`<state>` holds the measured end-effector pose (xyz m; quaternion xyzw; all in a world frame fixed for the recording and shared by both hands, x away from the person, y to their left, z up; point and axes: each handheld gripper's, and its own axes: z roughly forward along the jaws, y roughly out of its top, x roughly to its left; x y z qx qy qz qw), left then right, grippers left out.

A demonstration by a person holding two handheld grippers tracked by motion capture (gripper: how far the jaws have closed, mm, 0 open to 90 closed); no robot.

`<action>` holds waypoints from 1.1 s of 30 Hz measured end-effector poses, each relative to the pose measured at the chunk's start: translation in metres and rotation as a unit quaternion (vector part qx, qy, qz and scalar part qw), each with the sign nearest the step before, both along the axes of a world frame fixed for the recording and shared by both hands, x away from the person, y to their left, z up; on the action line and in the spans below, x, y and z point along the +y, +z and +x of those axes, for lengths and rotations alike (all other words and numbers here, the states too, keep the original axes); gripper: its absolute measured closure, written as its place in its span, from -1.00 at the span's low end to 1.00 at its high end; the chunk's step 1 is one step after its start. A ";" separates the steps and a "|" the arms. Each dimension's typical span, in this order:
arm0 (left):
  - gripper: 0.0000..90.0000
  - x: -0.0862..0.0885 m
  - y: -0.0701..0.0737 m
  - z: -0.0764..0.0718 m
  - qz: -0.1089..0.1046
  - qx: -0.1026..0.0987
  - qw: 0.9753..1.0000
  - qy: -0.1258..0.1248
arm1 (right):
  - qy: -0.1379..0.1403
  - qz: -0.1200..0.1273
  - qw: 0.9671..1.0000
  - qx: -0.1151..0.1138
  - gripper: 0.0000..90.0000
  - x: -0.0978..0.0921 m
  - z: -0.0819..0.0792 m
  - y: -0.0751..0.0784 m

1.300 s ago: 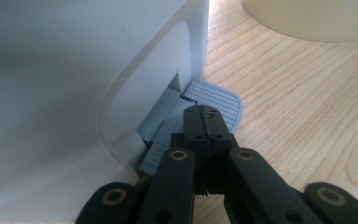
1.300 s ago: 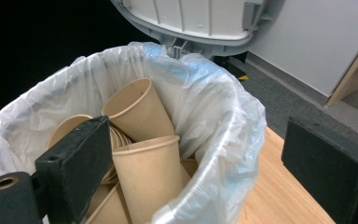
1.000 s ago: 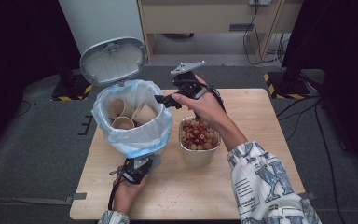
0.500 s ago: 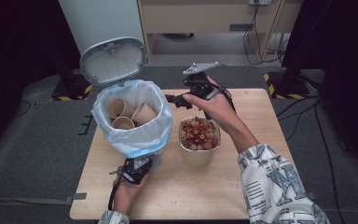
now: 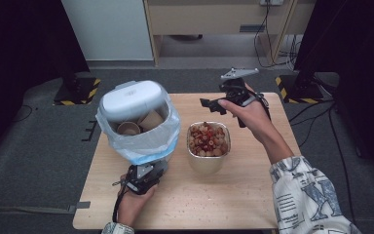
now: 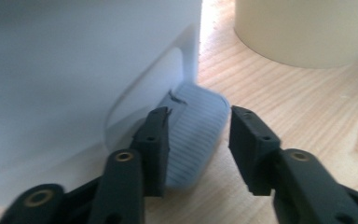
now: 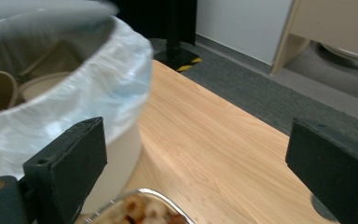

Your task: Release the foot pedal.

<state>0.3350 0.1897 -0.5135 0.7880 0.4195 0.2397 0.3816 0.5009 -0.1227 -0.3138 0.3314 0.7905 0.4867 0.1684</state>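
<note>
A white pedal bin (image 5: 141, 141) lined with a blue bag stands at the table's left, with paper cups (image 5: 129, 127) inside. Its lid (image 5: 129, 100) hangs tilted over the back half of the opening. My left gripper (image 5: 148, 173) sits low at the bin's front. In the left gripper view its jaws (image 6: 200, 135) stand open on either side of the grey ribbed pedal (image 6: 193, 140). A foil container (image 5: 208, 163) full of food stands beside the bin. My right gripper (image 5: 213, 104) hovers open and empty behind that container, with the bag's rim (image 7: 74, 79) ahead of its jaws (image 7: 205, 154).
The wooden table (image 5: 253, 195) has bare room at the front right and back middle. Grey carpet surrounds it, with a wooden cabinet (image 5: 214, 19) and cables behind. The food container's pale wall (image 6: 303, 32) rises just past the pedal.
The bin's lid has swung down from upright to partly over the opening. My right gripper has drawn back to the right, away from the bin. The left gripper stayed at the pedal.
</note>
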 end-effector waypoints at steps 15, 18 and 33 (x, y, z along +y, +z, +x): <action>-0.12 0.001 0.007 -0.007 -0.023 0.009 1.000 -0.002 | -0.074 0.002 0.997 0.001 -0.86 -0.060 0.000 -0.021; -0.14 0.002 0.007 -0.009 -0.014 0.013 1.000 -0.011 | -0.083 -0.002 0.997 -0.001 -0.86 -0.070 -0.002 -0.025; -0.26 0.007 0.010 -0.014 -0.024 0.018 0.999 -0.020 | -0.126 -0.007 0.992 0.017 -0.84 -0.115 -0.022 -0.071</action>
